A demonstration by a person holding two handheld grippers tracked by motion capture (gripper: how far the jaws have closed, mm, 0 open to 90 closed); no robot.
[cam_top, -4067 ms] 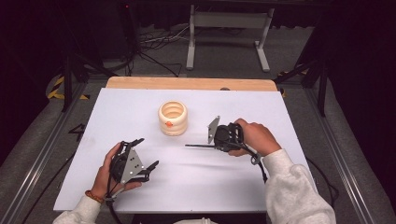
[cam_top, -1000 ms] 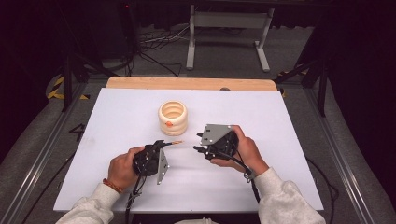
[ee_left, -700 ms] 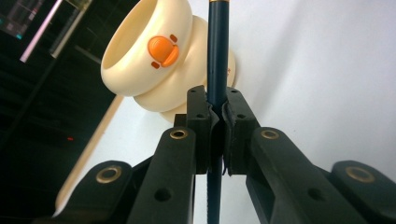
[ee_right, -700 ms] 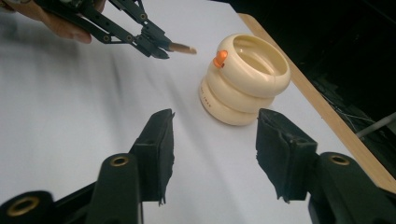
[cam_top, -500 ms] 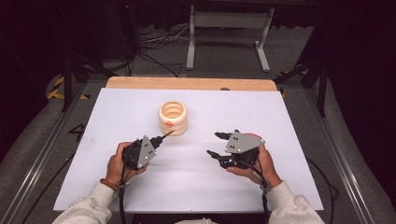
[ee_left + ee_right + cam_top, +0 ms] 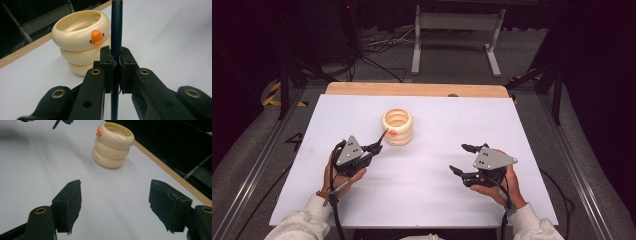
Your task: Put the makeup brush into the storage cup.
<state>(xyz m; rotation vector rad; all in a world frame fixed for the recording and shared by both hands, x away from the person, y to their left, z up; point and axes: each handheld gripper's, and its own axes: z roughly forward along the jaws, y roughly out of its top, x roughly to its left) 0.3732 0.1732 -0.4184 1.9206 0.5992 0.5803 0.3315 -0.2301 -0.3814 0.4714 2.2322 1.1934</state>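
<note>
A cream ringed cup (image 6: 397,126) with an orange duck beak stands upright at the middle back of the white table (image 6: 422,200). My left gripper (image 6: 374,147) is just left of and in front of the cup, shut on a thin dark blue pen (image 6: 382,136) whose far end reaches the cup's side. In the left gripper view the pen (image 6: 116,30) rises between the closed pads of the gripper (image 6: 115,60), beside the cup (image 6: 80,50). My right gripper (image 6: 460,159) rests at the table's right front, open and empty. From the right gripper (image 6: 115,205) the cup (image 6: 112,145) is well ahead.
A wooden strip (image 6: 412,89) runs along the table's far edge. Behind it on the floor stand a metal frame (image 6: 457,30) and cables (image 6: 377,47). A dark rail (image 6: 257,165) runs along the table's left side.
The pen passed from the right gripper to the left one when they met at mid-table. The left has since moved toward the cup; the right opened and drew back to the right.
</note>
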